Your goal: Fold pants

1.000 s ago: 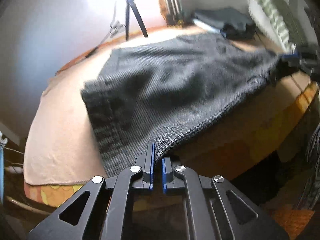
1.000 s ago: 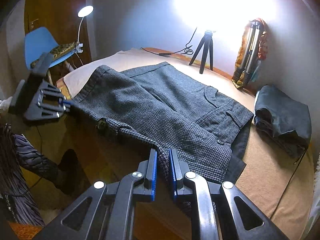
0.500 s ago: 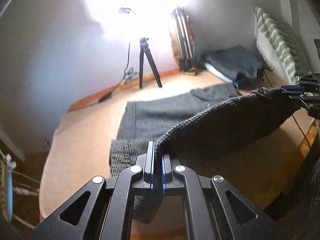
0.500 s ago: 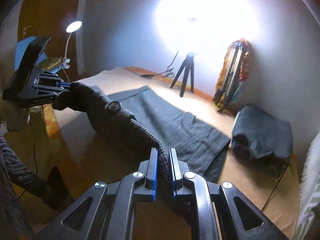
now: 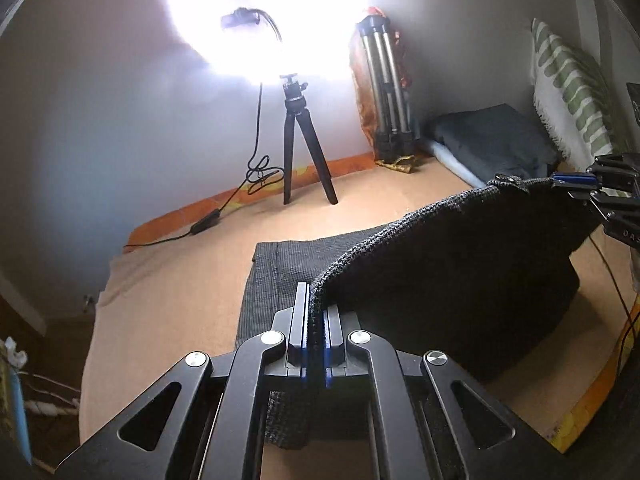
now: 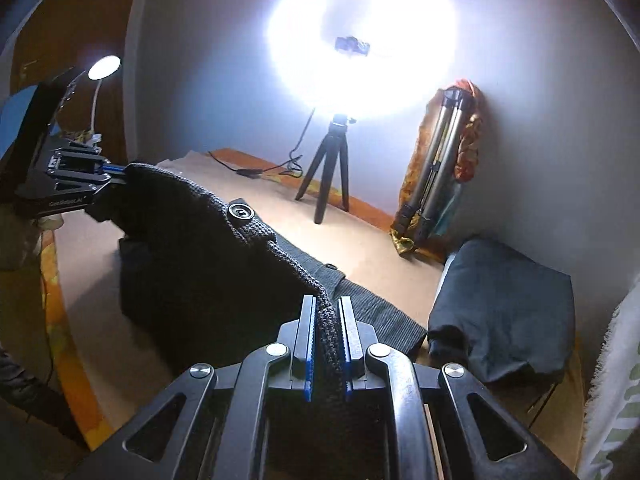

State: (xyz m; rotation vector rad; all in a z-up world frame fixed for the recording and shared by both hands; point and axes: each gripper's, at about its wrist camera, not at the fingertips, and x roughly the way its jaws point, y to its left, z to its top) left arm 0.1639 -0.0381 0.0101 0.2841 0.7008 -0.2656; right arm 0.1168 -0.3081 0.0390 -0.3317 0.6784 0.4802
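The grey knit pants (image 5: pixel 460 264) are lifted by one edge, the raised part hanging as a dark sheet over the part that lies flat on the tan cloth-covered table (image 5: pixel 168 304). My left gripper (image 5: pixel 316 320) is shut on one corner of the raised edge. My right gripper (image 6: pixel 326 320) is shut on the other corner, near the button (image 6: pixel 240 213). Each gripper shows in the other's view: the right one at the right edge of the left wrist view (image 5: pixel 576 184), the left one at the left of the right wrist view (image 6: pixel 108 176). The pants (image 6: pixel 208 264) sag between them.
A small black tripod (image 5: pixel 300 148) with a bright ring light stands at the table's back. A folded silver tripod (image 5: pixel 384 92) leans on the wall. A dark folded garment (image 6: pixel 504 304) lies at the right, beside a striped cushion (image 5: pixel 572 80). A cable (image 5: pixel 224 208) runs along the back edge.
Both grippers have lifted the pants' near edge off the table and carried it up and toward the back, so the raised half hangs over the flat half.
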